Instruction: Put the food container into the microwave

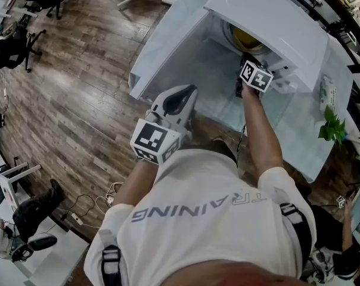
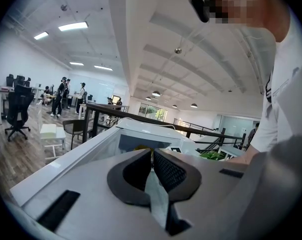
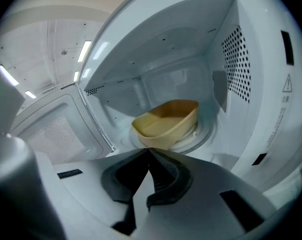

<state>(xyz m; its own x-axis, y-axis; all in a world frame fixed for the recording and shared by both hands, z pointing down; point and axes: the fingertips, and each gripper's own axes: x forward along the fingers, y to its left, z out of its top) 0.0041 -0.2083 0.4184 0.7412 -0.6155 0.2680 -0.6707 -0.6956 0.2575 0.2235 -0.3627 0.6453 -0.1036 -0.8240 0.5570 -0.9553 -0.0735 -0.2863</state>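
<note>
A yellow food container (image 3: 166, 120) sits on the turntable (image 3: 203, 134) inside the open white microwave (image 1: 275, 22); its yellow rim (image 1: 247, 39) shows in the head view. My right gripper (image 3: 150, 150) is at the microwave's mouth, just in front of the container, jaws shut with nothing between them. In the head view, that right gripper (image 1: 249, 83) is mostly hidden under its marker cube. My left gripper (image 2: 152, 151) is shut and empty, held back near the person's body and pointing toward the microwave. In the head view the left gripper (image 1: 186, 94) is over the table's front edge.
The microwave door (image 3: 46, 129) stands open to the left. The microwave rests on a white table (image 1: 204, 70). A green plant (image 1: 332, 127) stands at the table's right end. Office chairs (image 1: 19, 46) and cables are on the wooden floor to the left.
</note>
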